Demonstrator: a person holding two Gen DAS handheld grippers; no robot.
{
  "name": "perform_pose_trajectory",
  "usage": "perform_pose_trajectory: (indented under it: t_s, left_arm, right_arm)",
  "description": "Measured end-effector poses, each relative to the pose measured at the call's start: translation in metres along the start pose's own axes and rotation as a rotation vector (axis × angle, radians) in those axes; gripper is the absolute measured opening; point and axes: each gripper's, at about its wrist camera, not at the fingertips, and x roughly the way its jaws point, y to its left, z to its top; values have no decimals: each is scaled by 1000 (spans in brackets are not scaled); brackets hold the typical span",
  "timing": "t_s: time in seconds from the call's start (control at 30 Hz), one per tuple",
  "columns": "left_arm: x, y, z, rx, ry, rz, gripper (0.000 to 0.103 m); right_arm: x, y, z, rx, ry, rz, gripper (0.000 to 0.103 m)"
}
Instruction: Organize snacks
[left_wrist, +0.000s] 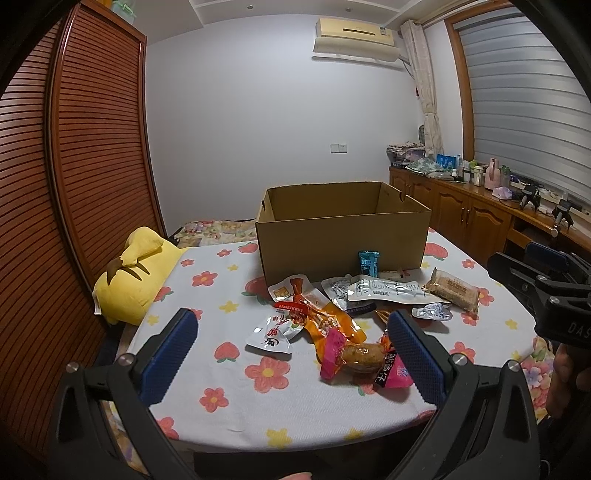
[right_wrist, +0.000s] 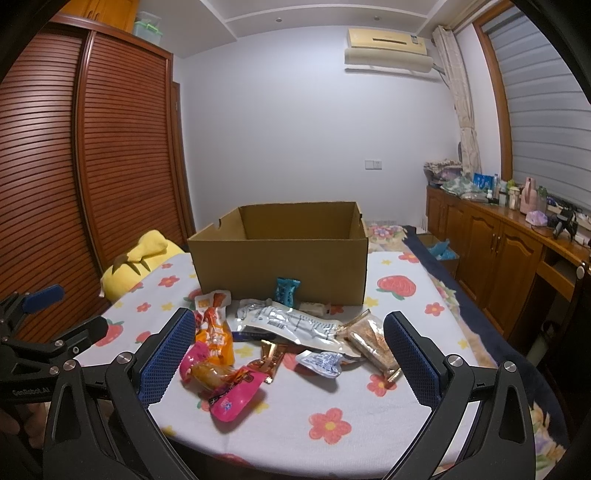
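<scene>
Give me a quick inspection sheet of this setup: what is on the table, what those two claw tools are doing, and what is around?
Surface: flowered cloth, flat.
Job's things: open cardboard box at the back, no snacks seen inside; snack packets scattered in front of it; small blue packet against the box's front wall.
Clutter: yellow plush toy at the table's left edge.
Grippers: left gripper open, holding nothing; right gripper open, holding nothing; both hover over the packets.
Cables: nothing seen.
Surroundings: slatted wardrobe, wooden sideboard with bottles, air conditioner.
</scene>
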Motion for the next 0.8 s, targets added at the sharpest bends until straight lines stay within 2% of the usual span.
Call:
perform_pose_trajectory:
  t_s: [0.8]
  left_arm:
    - [-9,0,5,2,-15,-1,103]
  right_arm:
    - [-2,1,1,0,-3,1,103]
